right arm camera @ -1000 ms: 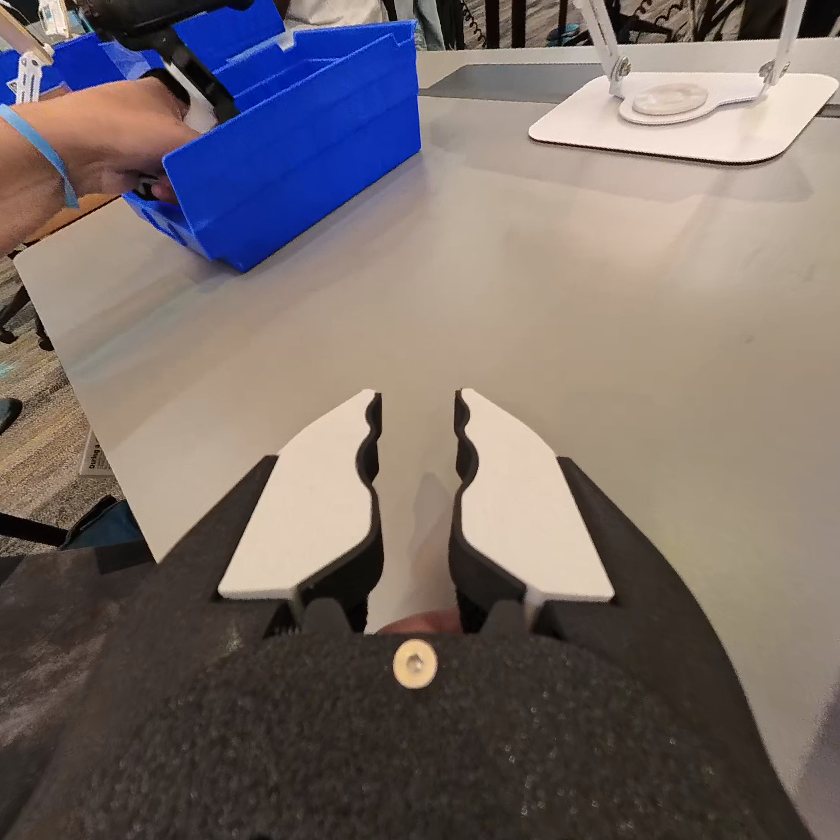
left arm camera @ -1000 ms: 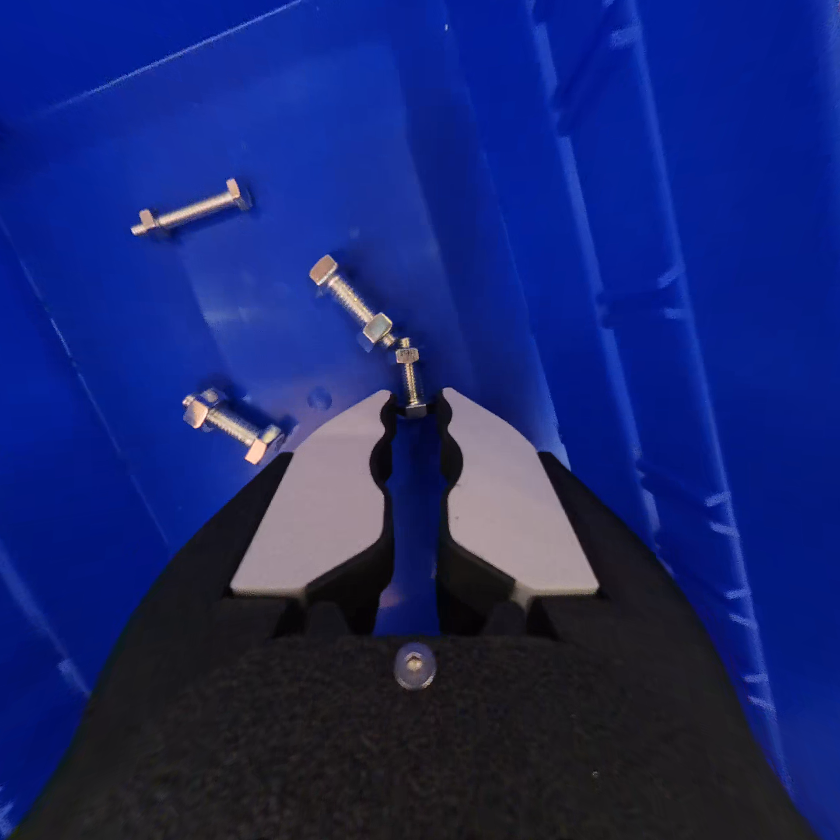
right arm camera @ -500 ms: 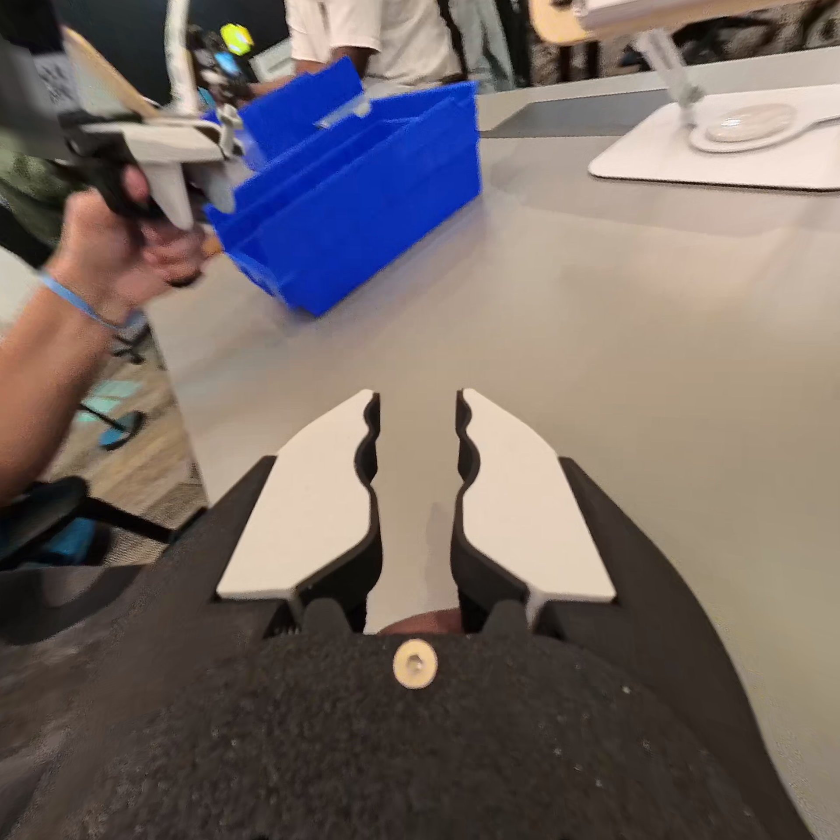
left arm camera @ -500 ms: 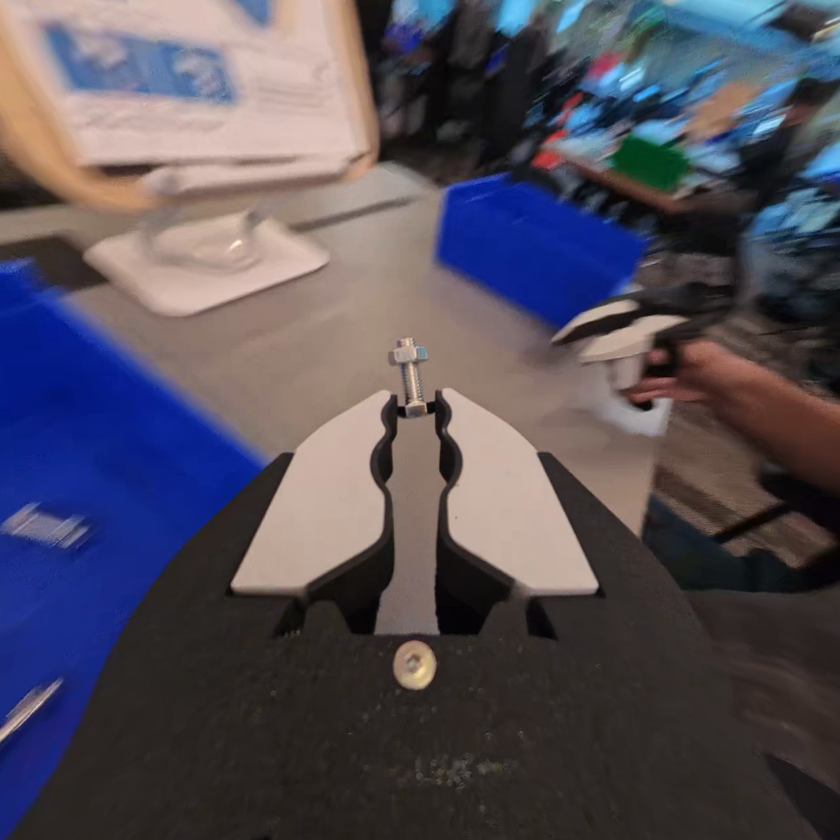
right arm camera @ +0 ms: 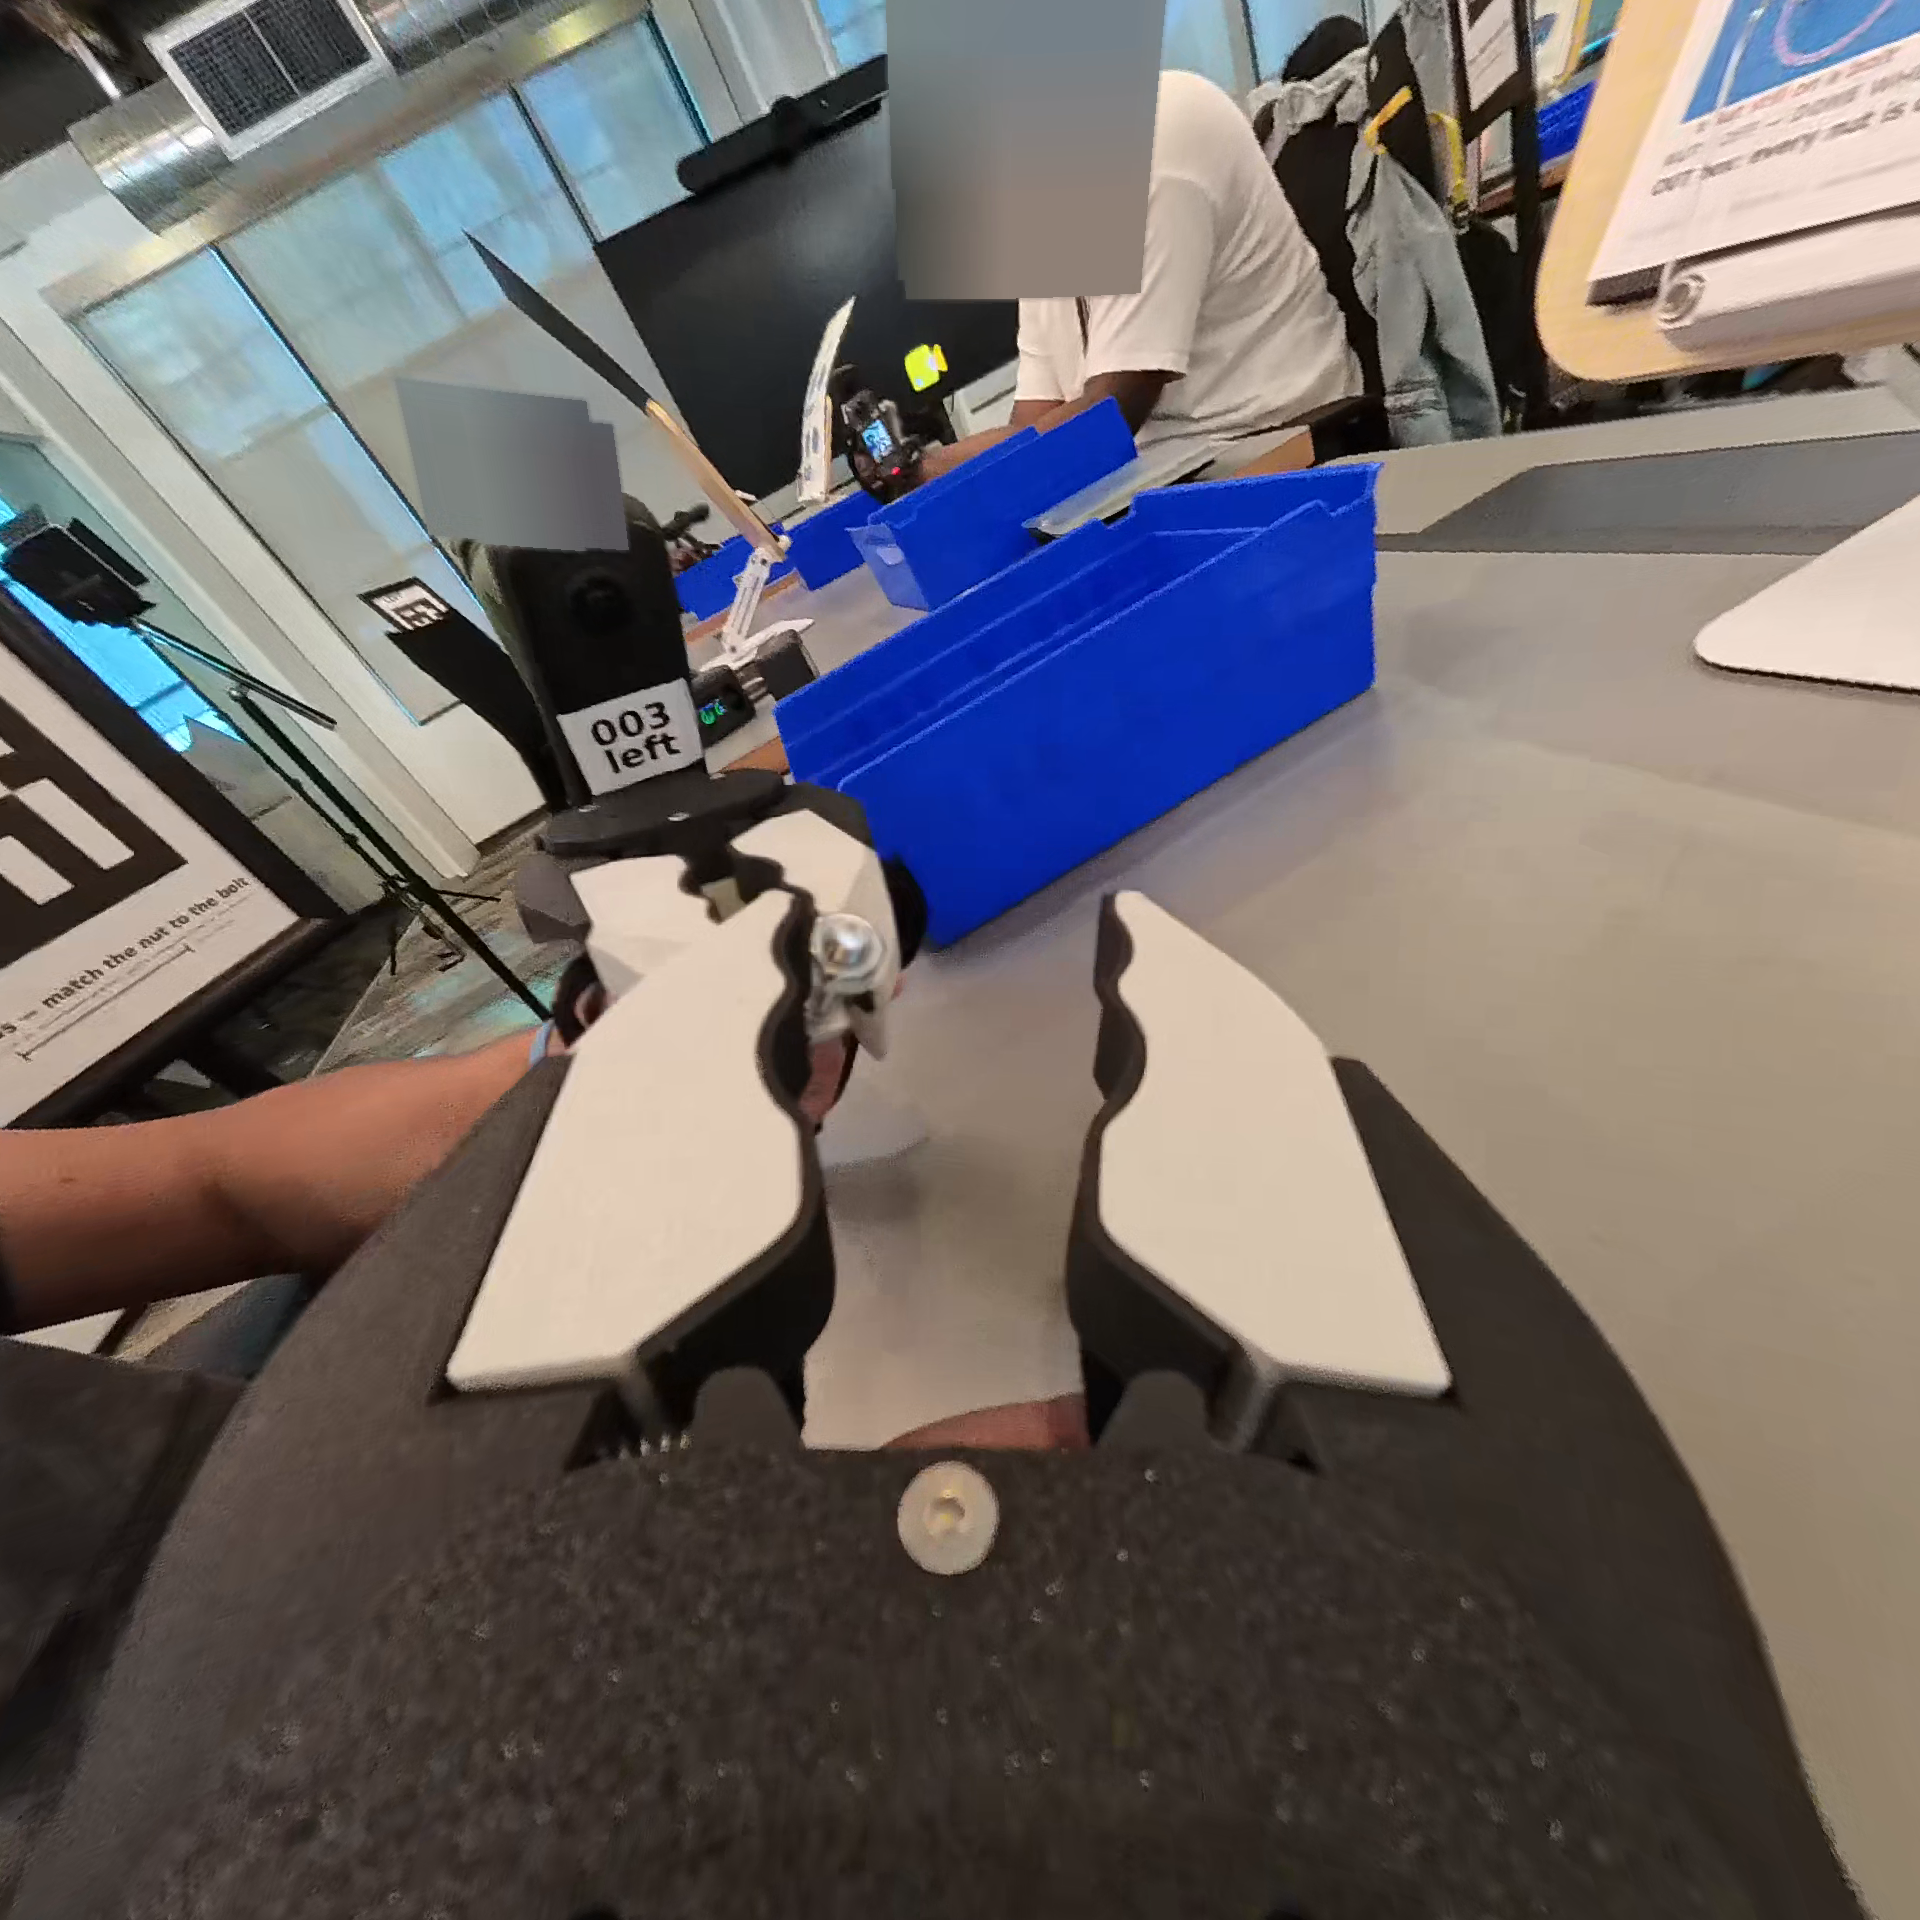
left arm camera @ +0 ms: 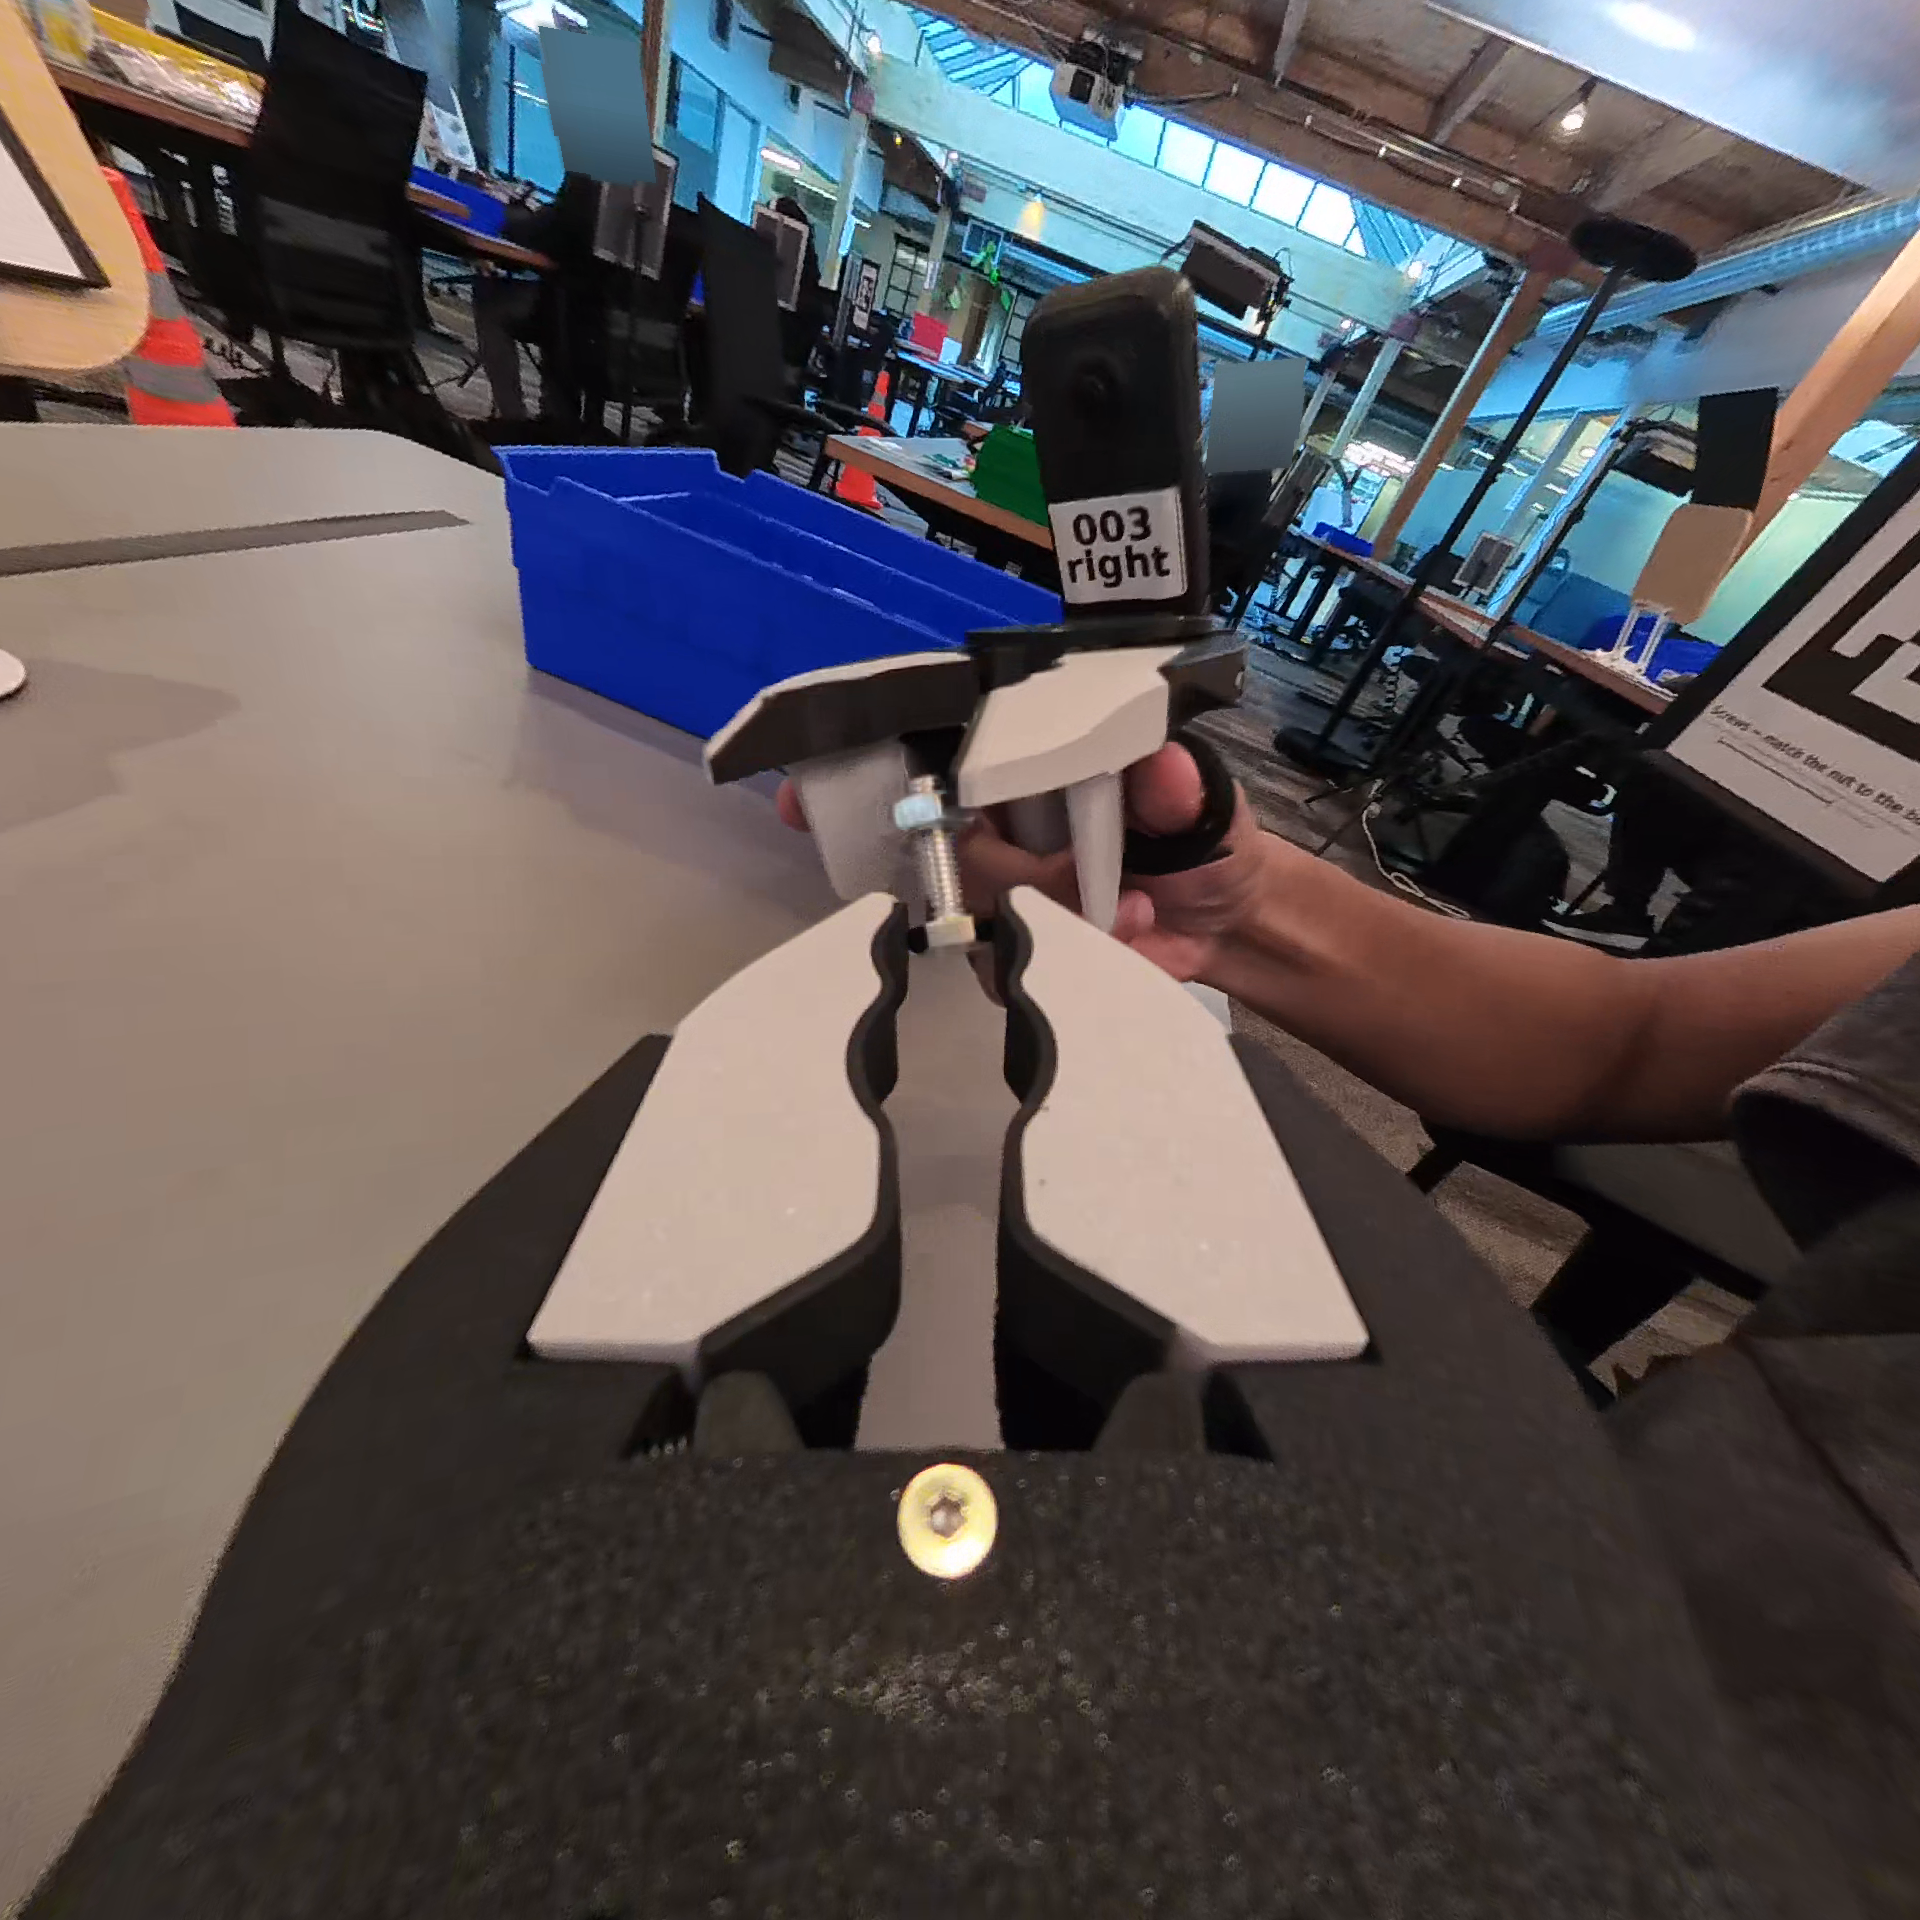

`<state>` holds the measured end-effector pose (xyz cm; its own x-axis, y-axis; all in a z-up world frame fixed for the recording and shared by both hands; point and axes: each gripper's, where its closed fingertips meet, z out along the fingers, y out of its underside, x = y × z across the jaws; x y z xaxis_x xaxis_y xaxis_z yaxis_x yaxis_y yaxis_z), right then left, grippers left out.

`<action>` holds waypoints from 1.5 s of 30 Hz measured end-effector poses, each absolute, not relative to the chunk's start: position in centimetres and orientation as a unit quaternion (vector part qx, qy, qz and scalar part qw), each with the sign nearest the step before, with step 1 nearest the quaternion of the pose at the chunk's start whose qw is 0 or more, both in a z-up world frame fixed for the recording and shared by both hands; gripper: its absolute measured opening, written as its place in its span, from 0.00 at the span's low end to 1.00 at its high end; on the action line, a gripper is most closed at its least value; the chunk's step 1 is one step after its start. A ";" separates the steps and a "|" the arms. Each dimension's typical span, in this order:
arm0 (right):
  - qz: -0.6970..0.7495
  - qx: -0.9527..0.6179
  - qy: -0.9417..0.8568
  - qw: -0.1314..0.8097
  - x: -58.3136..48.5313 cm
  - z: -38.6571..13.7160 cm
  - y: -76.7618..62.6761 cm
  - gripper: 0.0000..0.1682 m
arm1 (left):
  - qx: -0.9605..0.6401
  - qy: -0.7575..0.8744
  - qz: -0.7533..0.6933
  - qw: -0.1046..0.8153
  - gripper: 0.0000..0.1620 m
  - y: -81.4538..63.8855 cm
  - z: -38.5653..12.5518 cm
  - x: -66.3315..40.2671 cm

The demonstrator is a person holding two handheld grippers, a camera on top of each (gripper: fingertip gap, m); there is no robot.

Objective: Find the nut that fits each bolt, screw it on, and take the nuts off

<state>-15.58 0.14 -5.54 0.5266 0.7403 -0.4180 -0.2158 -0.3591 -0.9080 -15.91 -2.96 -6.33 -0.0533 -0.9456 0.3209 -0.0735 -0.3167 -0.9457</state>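
The left hand-held gripper [left arm camera: 951, 928] is clamped on the head end of one bolt [left arm camera: 942, 871], which stands up from its tips with one nut [left arm camera: 921, 812] near the far end. The right hand-held gripper [right arm camera: 951, 971] is spread apart, its left finger just beside the nut. It looks like the unscrewing step: next, the right one must centre on the nut, close and twist. Two blue bins [right arm camera: 1091, 717] sit beyond on the worktop [left arm camera: 260, 831].

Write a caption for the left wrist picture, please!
Left gripper pinches a bolt toward the open right gripper.
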 end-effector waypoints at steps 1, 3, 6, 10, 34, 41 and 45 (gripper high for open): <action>0.448 -0.696 -0.186 0.529 -15.2 -5.8 0.3 0.30 | -0.572 0.445 -0.575 0.379 0.09 -3.0 -6.3 -16.0; 0.444 -0.701 -0.177 0.529 -14.2 -6.4 0.5 0.28 | -0.573 0.441 -0.573 0.386 0.09 -2.7 -6.1 -16.2; 0.458 -0.699 -0.181 0.519 -14.3 -6.2 0.0 0.28 | -0.575 0.436 -0.576 0.384 0.09 -2.4 -6.1 -16.5; 0.459 -0.687 -0.219 0.520 -16.0 -5.4 -1.2 0.29 | -0.564 0.434 -0.600 0.367 0.09 -2.9 -5.7 -16.5; 0.470 -0.668 -0.270 0.510 -15.9 -4.6 -3.1 0.29 | -0.548 0.452 -0.618 0.337 0.09 -4.8 -5.7 -17.0; 0.451 -0.707 -0.260 0.478 -15.3 -8.3 -2.3 0.29 | -0.532 0.469 -0.619 0.336 0.09 -5.9 -4.8 -16.7; 0.471 -0.673 -0.282 0.495 -15.9 -5.6 -3.6 0.30 | -0.541 0.472 -0.611 0.332 0.09 -5.8 -5.6 -16.5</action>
<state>-15.89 -3.65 -5.59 0.3963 0.8465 -0.3555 -0.0871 -0.3508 -0.9324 -16.52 -5.76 -5.55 -0.1940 -0.9169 0.3487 -0.1059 -0.3338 -0.9367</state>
